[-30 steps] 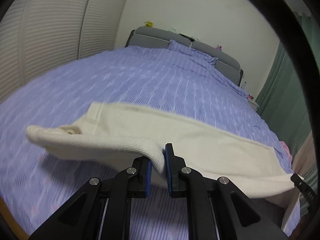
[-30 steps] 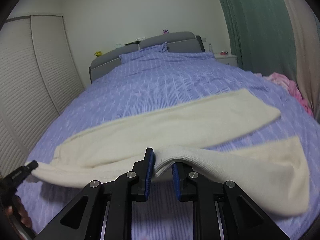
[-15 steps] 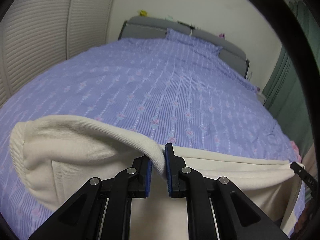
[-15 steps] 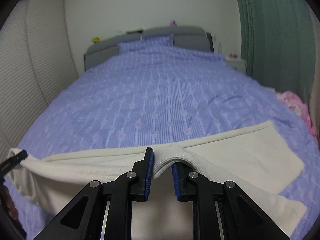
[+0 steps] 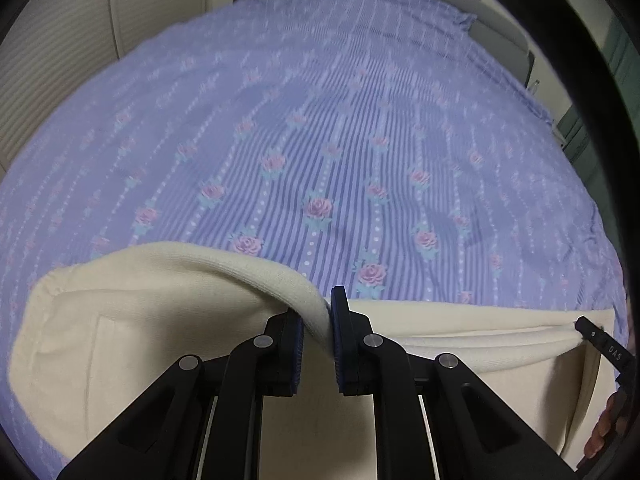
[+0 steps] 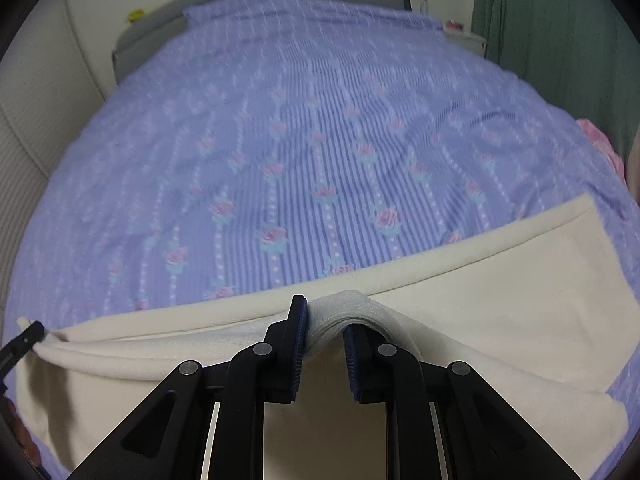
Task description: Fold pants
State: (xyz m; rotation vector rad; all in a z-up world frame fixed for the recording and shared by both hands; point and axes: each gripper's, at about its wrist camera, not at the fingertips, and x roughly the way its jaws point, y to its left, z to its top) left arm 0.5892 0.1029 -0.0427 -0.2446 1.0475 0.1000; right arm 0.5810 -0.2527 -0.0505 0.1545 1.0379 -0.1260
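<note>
Left wrist view
Step in hand: lengthwise fold; the lifted edge is carried over the lower layer.
Left gripper (image 5: 318,320): jaws narrow, clamped on a thick ribbed band of the pants (image 5: 132,336).
Pants location: near edge of the bed cover (image 5: 320,140), one layer lying flat.

Right wrist view
Right gripper (image 6: 326,322): jaws narrow, pinching a bunched fold of the pants (image 6: 500,292).
Next move, judged: lower both grips together, align the edges, then release.
Materials: cream knit, soft and thick; striped lilac bed cover (image 6: 320,128) with rose print.
</note>
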